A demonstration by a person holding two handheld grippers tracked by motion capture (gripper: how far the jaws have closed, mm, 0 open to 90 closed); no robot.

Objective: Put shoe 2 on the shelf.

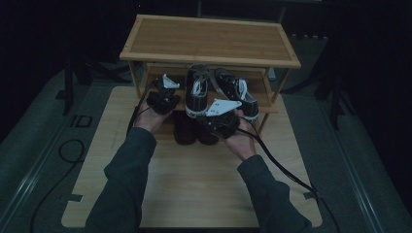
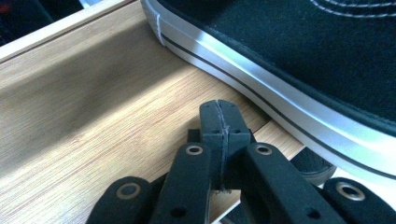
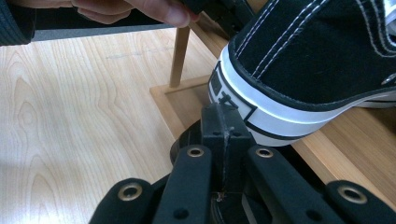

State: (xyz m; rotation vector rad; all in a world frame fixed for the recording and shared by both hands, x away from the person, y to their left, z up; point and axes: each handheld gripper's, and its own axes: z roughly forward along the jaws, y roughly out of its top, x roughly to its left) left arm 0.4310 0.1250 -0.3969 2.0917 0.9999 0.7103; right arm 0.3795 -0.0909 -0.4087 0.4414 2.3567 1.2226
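the wooden shoe rack (image 1: 209, 41) stands at the far end of the table (image 1: 194, 184), and both of your hands are up against its middle shelf (image 2: 93, 116). two black sneakers sit on that shelf, heels toward you, long axes running front to back. the left sneaker (image 1: 197, 92) lies between your two grippers; the right sneaker (image 1: 238, 92) sits just beyond the right one. darker shoes (image 1: 187, 128) rest on the level below.

the relation that decides the next move: the heel of the left sneaker (image 3: 299, 70) lies directly ahead of and slightly above your right gripper (image 3: 225, 122), very near it, contact unconfirmed. your left gripper (image 2: 219, 122) rests low over the shelf board with the sneaker's white sole edge (image 2: 280, 93) off to its right, close but apart.

both sets of jaws are pressed together with nothing between them. neither holds a shoe.
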